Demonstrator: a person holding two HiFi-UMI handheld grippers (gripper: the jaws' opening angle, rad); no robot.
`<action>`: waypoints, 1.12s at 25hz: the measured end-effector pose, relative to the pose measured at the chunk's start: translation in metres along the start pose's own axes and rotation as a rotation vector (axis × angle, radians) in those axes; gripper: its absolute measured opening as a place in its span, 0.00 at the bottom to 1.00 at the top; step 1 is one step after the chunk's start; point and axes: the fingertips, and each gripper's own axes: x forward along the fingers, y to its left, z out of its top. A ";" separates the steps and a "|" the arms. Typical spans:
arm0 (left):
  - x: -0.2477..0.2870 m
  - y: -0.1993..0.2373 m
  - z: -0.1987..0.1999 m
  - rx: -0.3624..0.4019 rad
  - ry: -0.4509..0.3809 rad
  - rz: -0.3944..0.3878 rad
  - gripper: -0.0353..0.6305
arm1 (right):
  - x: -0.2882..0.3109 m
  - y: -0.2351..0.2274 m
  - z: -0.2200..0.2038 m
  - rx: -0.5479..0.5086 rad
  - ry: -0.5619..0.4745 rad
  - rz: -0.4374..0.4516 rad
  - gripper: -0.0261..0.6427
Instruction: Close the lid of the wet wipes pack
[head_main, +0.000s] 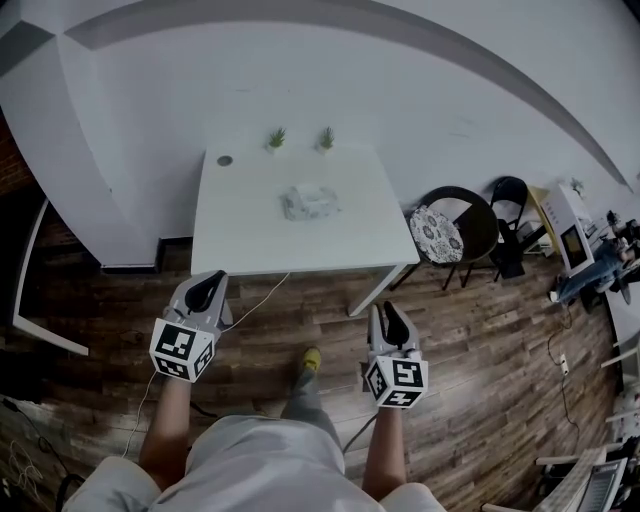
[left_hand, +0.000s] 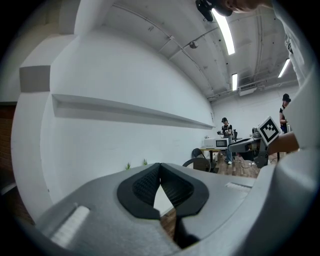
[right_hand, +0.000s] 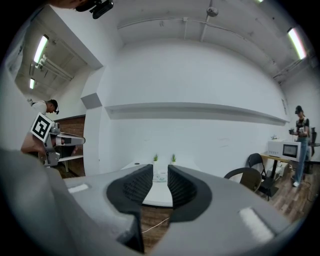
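Note:
The wet wipes pack (head_main: 308, 203) lies in the middle of a white table (head_main: 240, 240), well ahead of both grippers. In the right gripper view the wet wipes pack (right_hand: 160, 176) shows small and far off, in the gap between the jaws. Whether its lid is up I cannot tell from here. My left gripper (head_main: 209, 283) hovers over the wooden floor short of the table's near left edge. Its pads meet at the tips, so the left gripper (left_hand: 160, 166) is shut and holds nothing. My right gripper (head_main: 388, 313) hangs near the table's right front leg. The right gripper (right_hand: 160, 171) stands open and empty.
Two small green plants (head_main: 276, 137) (head_main: 326, 137) and a dark round disc (head_main: 225, 160) sit at the table's back edge. Black chairs (head_main: 452, 228) stand to the right. A white cable (head_main: 258, 298) runs across the floor. A person (right_hand: 301, 135) stands at the far right by a desk.

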 end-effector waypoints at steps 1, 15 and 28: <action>0.009 0.003 0.000 0.003 0.000 0.001 0.06 | 0.010 -0.004 0.001 0.001 -0.002 0.005 0.18; 0.190 0.049 -0.008 -0.016 0.075 0.088 0.06 | 0.202 -0.099 0.012 0.005 0.038 0.113 0.18; 0.327 0.079 -0.019 -0.024 0.158 0.202 0.06 | 0.367 -0.161 0.007 -0.003 0.112 0.292 0.18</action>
